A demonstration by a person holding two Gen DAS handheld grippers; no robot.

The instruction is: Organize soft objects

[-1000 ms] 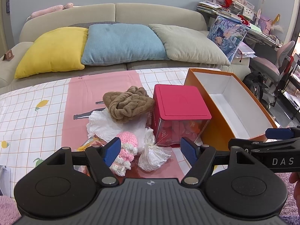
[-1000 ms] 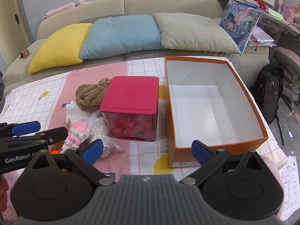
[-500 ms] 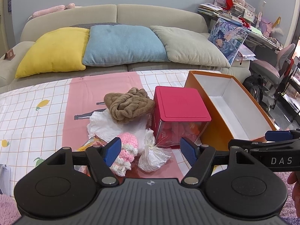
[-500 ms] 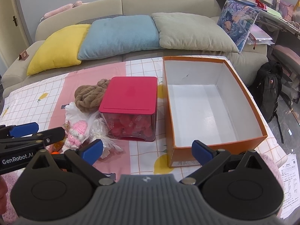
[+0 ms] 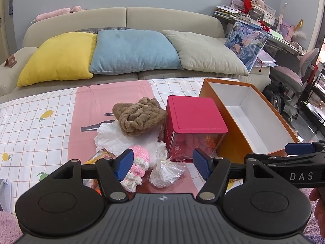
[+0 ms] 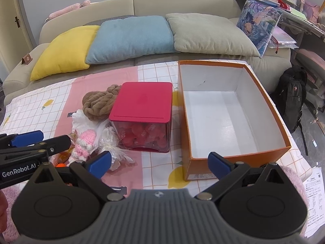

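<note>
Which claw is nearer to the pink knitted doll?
Left. The left claw hangs open just before the pink knitted doll; the right claw is off to its right, before the orange box.

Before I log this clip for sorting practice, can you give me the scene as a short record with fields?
surface: table with checked cloth
container: orange box, open top, nothing visible inside
closed box: red-lidded clear box, left of the orange box, red items inside
soft pile: brown knitted cloth on white paper; pink crochet doll; clear plastic bag
left gripper: open, jaws just narrowed slightly, holding nothing
right gripper: open, holding nothing
progress: no soft item in the orange box yet
</note>
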